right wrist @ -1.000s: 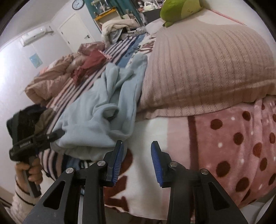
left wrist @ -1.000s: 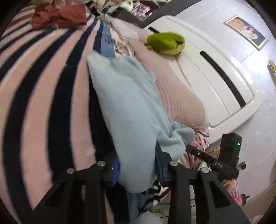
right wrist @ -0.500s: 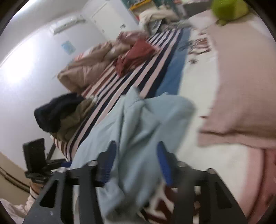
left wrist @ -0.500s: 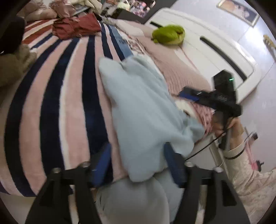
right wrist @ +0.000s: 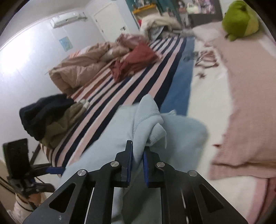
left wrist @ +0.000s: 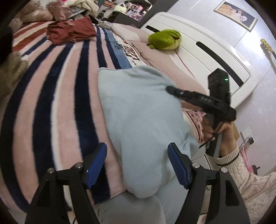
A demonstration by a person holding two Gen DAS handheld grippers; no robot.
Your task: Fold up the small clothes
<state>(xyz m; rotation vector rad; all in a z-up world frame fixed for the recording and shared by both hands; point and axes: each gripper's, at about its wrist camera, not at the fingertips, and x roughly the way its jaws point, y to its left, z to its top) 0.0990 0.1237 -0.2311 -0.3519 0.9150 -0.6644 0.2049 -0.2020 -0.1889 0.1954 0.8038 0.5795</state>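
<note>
Right gripper (right wrist: 137, 151) pinches light-blue sweatshirt (right wrist: 146, 117) hem. Left gripper (left wrist: 137, 161) opening, cloth between jaws, untouched. Risk: thin pinch slips; sweatshirt slides off bed edge (left wrist: 51, 163).

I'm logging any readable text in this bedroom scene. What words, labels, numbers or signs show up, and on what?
Nothing here can be read for certain.
Blue band of the striped blanket: dark script lettering, too blurred to read.
Side of the right claw: small pale marks, too small to read.
Small poster on the wall: print too small to read.
Framed picture: no text visible.
</note>
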